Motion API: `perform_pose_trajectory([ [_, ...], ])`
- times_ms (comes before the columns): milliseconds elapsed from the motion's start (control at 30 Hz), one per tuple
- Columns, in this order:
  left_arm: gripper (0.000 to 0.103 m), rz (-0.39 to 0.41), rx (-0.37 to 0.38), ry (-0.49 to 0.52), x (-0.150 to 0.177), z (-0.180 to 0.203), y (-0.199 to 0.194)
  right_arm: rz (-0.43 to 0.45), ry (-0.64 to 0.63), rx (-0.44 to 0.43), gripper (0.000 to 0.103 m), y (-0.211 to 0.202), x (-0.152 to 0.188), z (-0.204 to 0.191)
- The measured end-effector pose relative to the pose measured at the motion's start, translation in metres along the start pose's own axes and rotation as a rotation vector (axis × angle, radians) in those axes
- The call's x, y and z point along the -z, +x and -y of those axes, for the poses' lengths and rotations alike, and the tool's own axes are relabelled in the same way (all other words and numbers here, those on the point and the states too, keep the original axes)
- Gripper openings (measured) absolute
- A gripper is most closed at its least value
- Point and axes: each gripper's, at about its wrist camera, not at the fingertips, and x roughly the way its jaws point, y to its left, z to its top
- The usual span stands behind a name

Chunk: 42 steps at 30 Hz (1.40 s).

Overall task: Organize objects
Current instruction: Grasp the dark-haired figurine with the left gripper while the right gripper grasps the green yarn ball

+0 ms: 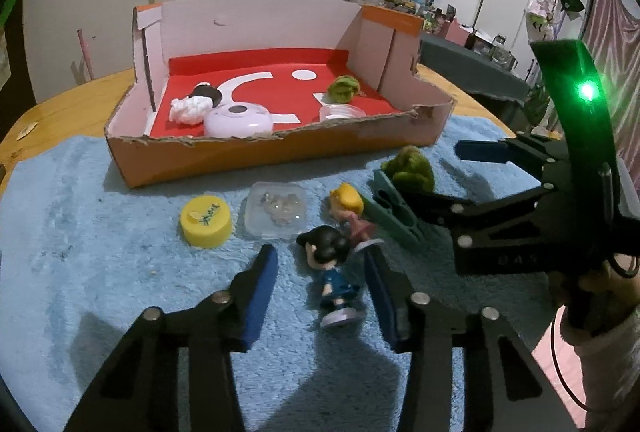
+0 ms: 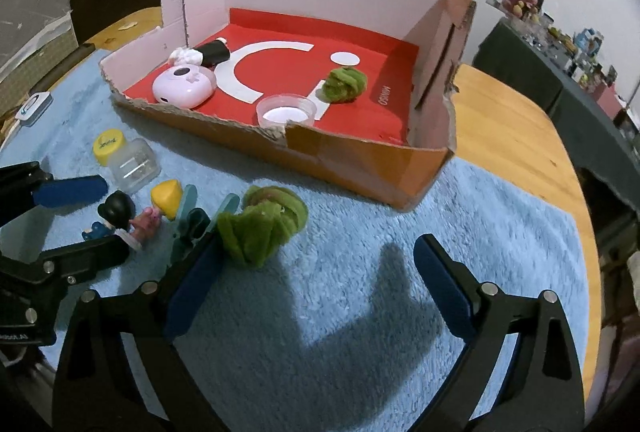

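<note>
A black-haired figurine in a blue dress (image 1: 334, 272) stands on the blue fluffy mat (image 1: 100, 232) between the blue pads of my left gripper (image 1: 320, 256). There is a gap on the left side, so the pads do not press on it and the gripper is open. A yellow-haired figurine in pink (image 1: 348, 208) lies just behind it, next to a teal hair clip (image 1: 390, 212). My right gripper (image 2: 320, 248) is open wide, and a green fluffy scrunchie (image 2: 260, 228) lies at its left fingertip. The orange cardboard box (image 2: 360, 160) stands behind.
A yellow lid (image 1: 206, 220) and a small clear case (image 1: 276, 212) lie on the mat before the box. Inside the box are a lilac round case (image 2: 182, 86), a clear cup (image 2: 286, 110), a second green scrunchie (image 2: 344, 84) and a white-and-black plush. A wooden table (image 2: 500, 120) lies under it all.
</note>
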Motion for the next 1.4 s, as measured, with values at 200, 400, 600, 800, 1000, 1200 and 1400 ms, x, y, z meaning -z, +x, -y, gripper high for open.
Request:
perform_pose_trajectory([
  [200,0.046,0.002,-0.017,0.0,0.002,-0.001,-0.001,0.004,0.022,-0.03,0.087,-0.007,0.002,0.0],
  [400,0.046,0.012,-0.043,0.025,0.003,-0.001,-0.001,0.011,0.051,-0.051,0.087,-0.009,-0.001,0.001],
  [600,0.035,0.013,-0.023,0.02,0.005,-0.006,-0.003,0.01,0.035,-0.049,0.087,-0.003,-0.01,-0.002],
  [800,0.022,0.023,0.021,0.019,0.009,-0.003,-0.004,0.024,0.039,-0.08,0.079,0.003,-0.013,0.001],
  [1000,0.022,0.031,0.026,0.017,0.01,-0.003,-0.004,0.037,0.096,-0.147,0.068,0.002,-0.009,0.007],
  [1200,0.022,0.041,0.004,0.022,0.01,0.0,-0.001,0.043,0.122,-0.145,0.068,-0.001,-0.003,0.012],
  [1400,0.022,0.054,0.003,0.022,0.01,0.0,-0.002,0.033,0.083,-0.156,0.049,0.005,-0.002,0.007],
])
